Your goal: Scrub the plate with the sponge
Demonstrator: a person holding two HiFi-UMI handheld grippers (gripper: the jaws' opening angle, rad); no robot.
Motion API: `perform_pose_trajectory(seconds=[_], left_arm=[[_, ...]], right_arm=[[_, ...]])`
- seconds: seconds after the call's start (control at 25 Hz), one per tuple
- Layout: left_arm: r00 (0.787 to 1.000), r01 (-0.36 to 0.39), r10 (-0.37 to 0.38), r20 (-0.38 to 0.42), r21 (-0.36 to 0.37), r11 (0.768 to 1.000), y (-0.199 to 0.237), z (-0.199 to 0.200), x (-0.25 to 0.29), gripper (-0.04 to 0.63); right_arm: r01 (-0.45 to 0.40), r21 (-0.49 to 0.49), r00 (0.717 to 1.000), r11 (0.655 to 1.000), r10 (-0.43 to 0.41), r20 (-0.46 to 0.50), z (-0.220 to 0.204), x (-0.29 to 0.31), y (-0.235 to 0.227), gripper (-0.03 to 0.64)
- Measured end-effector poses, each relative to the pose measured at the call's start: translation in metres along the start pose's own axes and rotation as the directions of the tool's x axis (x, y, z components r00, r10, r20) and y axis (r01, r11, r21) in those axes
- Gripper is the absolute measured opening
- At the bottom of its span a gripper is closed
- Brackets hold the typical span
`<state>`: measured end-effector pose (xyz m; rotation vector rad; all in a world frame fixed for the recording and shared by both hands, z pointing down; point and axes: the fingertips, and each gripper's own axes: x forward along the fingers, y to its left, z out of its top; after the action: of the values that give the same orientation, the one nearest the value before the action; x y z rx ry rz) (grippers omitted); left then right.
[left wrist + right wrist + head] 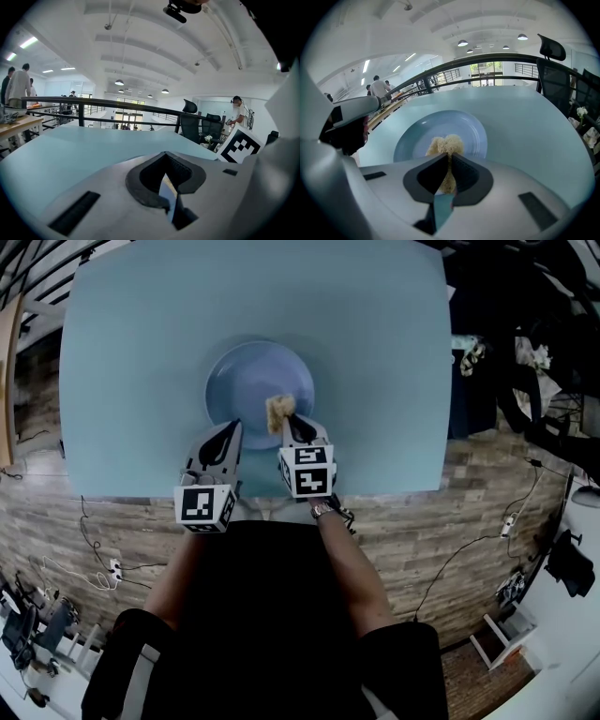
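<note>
A round blue plate (248, 376) lies in the middle of the light blue table (375, 352). My right gripper (286, 420) is shut on a tan, crumpled sponge (278, 409) at the plate's near right part. In the right gripper view the sponge (446, 143) sticks out between the dark pads of that gripper (449, 157) over the plate (417, 136). My left gripper (231, 427) reaches to the plate's near left rim. In the left gripper view its jaws (165, 154) meet with nothing seen between them, and the plate is hidden.
The table's near edge (262, 495) runs just behind both grippers, with wooden floor and cables (469, 549) beyond it. A black railing (93, 101), office chairs (201, 126) and distant people (18, 86) stand past the table's far side.
</note>
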<state>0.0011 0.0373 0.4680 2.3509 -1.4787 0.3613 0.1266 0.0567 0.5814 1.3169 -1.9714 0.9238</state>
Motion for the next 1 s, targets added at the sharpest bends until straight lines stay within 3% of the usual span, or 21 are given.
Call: perform_pose_trajectory(seconds=[0.52, 1.0], left_arm=[[0.998, -0.055, 0.055, -0.001, -0.028, 0.998, 0.004, -0.004, 0.007, 0.002], [0.998, -0.059, 0.059, 0.001, -0.028, 0.998, 0.018, 0.0, 0.006, 0.002]], right_arm=[[0.016, -0.02, 1.0, 1.0, -0.016, -0.003, 0.016, 0.008, -0.028, 0.028], [0.057, 0.002, 0.998, 0.998, -0.057, 0.041, 0.043, 0.007, -0.036, 0.027]])
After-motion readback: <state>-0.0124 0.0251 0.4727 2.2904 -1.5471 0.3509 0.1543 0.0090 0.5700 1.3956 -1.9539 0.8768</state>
